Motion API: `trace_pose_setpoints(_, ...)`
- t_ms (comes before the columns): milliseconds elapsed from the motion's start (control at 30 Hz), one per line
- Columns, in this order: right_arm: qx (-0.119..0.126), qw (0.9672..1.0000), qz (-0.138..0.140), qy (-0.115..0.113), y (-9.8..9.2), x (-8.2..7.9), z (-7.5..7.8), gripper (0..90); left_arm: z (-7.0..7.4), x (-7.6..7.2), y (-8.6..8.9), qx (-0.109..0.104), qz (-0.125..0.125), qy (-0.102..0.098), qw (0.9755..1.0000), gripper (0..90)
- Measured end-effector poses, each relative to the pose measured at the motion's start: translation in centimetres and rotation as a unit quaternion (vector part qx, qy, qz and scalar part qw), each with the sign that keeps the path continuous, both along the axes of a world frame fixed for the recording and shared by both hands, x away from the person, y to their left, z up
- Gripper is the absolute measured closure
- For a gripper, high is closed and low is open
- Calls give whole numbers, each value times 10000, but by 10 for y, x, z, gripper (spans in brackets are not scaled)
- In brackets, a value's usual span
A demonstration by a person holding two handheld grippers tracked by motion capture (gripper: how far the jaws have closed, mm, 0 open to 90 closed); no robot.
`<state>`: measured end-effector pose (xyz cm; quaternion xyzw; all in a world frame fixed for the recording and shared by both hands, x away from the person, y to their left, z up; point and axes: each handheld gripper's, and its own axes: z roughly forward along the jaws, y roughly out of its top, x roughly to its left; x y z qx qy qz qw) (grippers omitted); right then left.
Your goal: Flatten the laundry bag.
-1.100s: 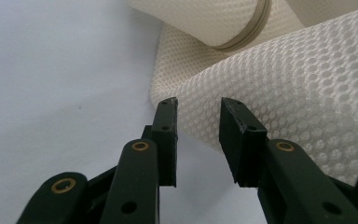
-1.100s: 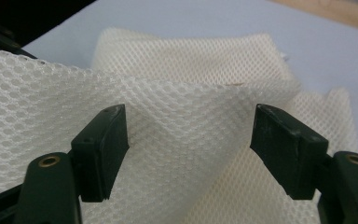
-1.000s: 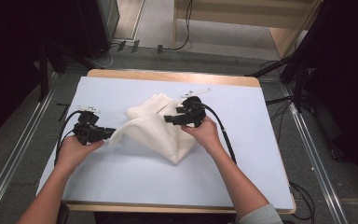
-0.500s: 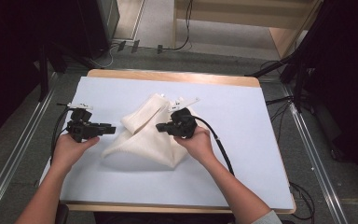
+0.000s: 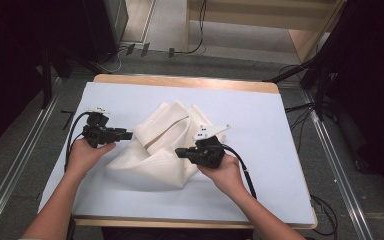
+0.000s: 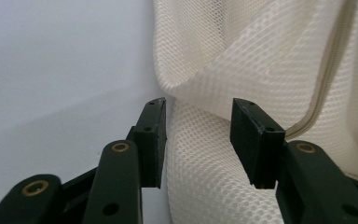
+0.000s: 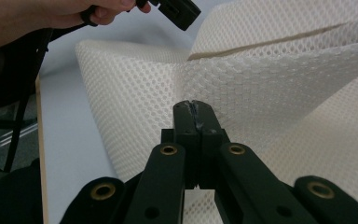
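A white mesh bag [image 5: 160, 130] with a zip seam [image 6: 326, 93] lies crumpled and partly folded in the middle of the light blue table [image 5: 260, 115]. My left gripper [image 5: 130, 135] is at the bag's left edge. Its jaws have just been opening, and they stand open [image 6: 198, 107] with a fold of mesh [image 6: 261, 60] between them, untouched by the pads. My right gripper [image 5: 177, 151] is on the bag's front right part. Its jaws are shut [image 7: 193, 105] and pinch a bit of the mesh [image 7: 284, 93] at their tips.
The table's wooden edge [image 5: 185, 82] runs along the far side. Cables [image 5: 240, 165] trail from both grippers across the tabletop. Metal rails [image 5: 15, 170] flank the table on the floor. In the right gripper view the other hand and its gripper [image 7: 179, 11] show at the top.
The right gripper has come toward the front of the table, pulling the bag's fold with it. The left gripper has let go of the bag's left corner and opened.
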<state>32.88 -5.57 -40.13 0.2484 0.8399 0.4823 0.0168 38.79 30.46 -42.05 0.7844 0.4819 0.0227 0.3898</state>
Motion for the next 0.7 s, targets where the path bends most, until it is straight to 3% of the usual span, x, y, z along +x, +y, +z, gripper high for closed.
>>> trace_pose_setpoints(167, 20, 9999, -140, -45, -14, -14, -1, 900, -9, 0, -4, 202, -30, 119, 9997, 519)
trace_pose_setpoints(400, 28, 9998, -185, -33, -22, -25, -5, 900, -27, 7, -16, 501, -122, 449, 9977, 514)
trace_pose_setpoints(500, -5, 9998, -207, -66, -22, -26, -5, 900, -27, 8, -19, 480, -185, 472, 9976, 593)
trace_pose_setpoints(600, 2, 9997, -234, -38, -21, -25, -6, 900, -29, 7, -23, 583, -231, 491, 9968, 744)
trace_pose_setpoints(633, 2, 9997, -234, -38, -21, -25, -6, 900, -29, 7, -23, 583, -231, 491, 9968, 839)
trace_pose_setpoints(700, -12, 9997, -234, -52, -20, -24, -6, 900, -30, 7, -24, 522, -358, 611, 9961, 876)
